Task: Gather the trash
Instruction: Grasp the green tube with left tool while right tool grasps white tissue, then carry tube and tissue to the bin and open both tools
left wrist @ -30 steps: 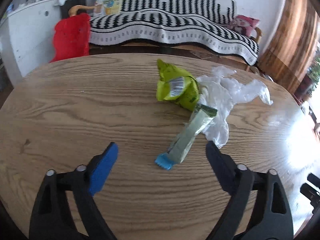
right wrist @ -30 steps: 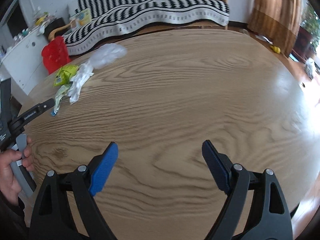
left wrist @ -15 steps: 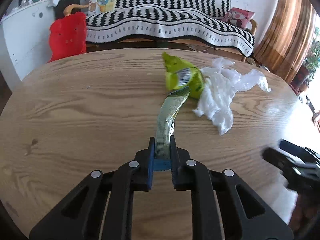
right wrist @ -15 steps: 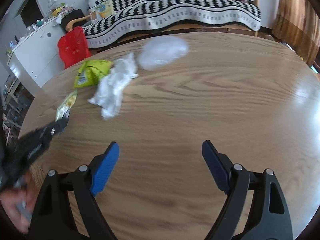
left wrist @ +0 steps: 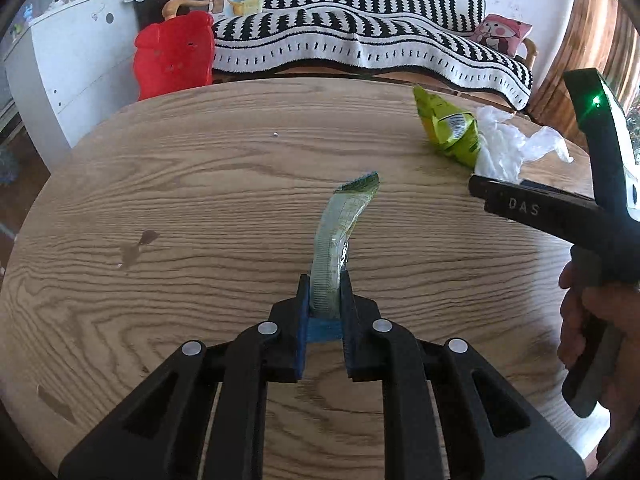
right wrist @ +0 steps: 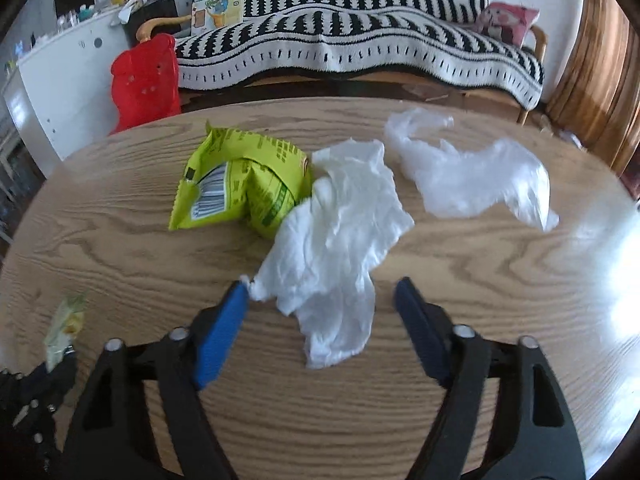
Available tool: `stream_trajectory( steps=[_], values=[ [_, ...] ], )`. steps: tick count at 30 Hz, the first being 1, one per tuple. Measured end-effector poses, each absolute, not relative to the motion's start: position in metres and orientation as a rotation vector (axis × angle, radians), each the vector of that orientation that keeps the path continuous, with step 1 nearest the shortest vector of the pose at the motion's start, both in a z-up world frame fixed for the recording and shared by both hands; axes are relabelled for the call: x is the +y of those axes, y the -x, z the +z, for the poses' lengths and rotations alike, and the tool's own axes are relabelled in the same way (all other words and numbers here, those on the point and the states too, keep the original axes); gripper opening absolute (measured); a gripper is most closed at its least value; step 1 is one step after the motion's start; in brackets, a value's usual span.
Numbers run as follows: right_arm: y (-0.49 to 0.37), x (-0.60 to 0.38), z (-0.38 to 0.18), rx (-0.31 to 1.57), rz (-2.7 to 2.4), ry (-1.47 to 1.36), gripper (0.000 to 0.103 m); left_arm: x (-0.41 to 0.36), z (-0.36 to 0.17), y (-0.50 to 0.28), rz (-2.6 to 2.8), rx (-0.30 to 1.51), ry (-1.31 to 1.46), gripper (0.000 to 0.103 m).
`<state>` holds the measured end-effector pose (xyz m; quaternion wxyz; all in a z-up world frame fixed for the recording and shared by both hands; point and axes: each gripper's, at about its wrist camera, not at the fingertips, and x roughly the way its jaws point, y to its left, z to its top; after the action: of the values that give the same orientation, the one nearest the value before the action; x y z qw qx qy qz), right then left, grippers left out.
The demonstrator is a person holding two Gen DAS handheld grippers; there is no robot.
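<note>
My left gripper point(left wrist: 325, 300) is shut on a long pale-green wrapper point(left wrist: 340, 232) with a blue end and holds it up off the wooden table point(left wrist: 180, 200). The wrapper also shows at the left edge of the right wrist view point(right wrist: 66, 328). My right gripper point(right wrist: 320, 312) is open, its jaws on either side of the near end of a crumpled white tissue point(right wrist: 340, 232). A lime-green snack bag point(right wrist: 240, 184) lies left of the tissue, and a clear plastic bag point(right wrist: 472, 176) lies to its right. The snack bag point(left wrist: 448, 124) and the right gripper's body point(left wrist: 560, 216) show in the left wrist view.
A red bag point(left wrist: 174, 60) stands beyond the table's far left edge. A sofa with a black-and-white striped cover point(left wrist: 360, 28) runs behind it. A white cabinet point(left wrist: 72, 64) is at far left. A dark stain point(left wrist: 136, 246) marks the table.
My left gripper shut on the long wrapper and pulled it left, away from the pile. My right gripper moved left across the table up to the white tissue.
</note>
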<state>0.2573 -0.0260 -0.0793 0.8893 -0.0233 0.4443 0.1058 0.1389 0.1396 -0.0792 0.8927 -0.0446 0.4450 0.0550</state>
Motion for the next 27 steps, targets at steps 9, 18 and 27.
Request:
stream_trajectory(
  steps=[9,18,27],
  values=[
    [-0.227,-0.051,-0.07,0.931,0.292,-0.005,0.011,0.124,-0.066,-0.139,0.079,0.895,0.12,0.013],
    [-0.146,-0.122,-0.026,0.877,0.269,0.014,0.011,0.052,-0.045,-0.122,-0.032,0.863,0.095,0.013],
    [-0.079,-0.271,-0.009,0.861,0.079,-0.044,0.011,-0.083,-0.027,-0.106,-0.229,0.842,0.021,0.013]
  ],
)
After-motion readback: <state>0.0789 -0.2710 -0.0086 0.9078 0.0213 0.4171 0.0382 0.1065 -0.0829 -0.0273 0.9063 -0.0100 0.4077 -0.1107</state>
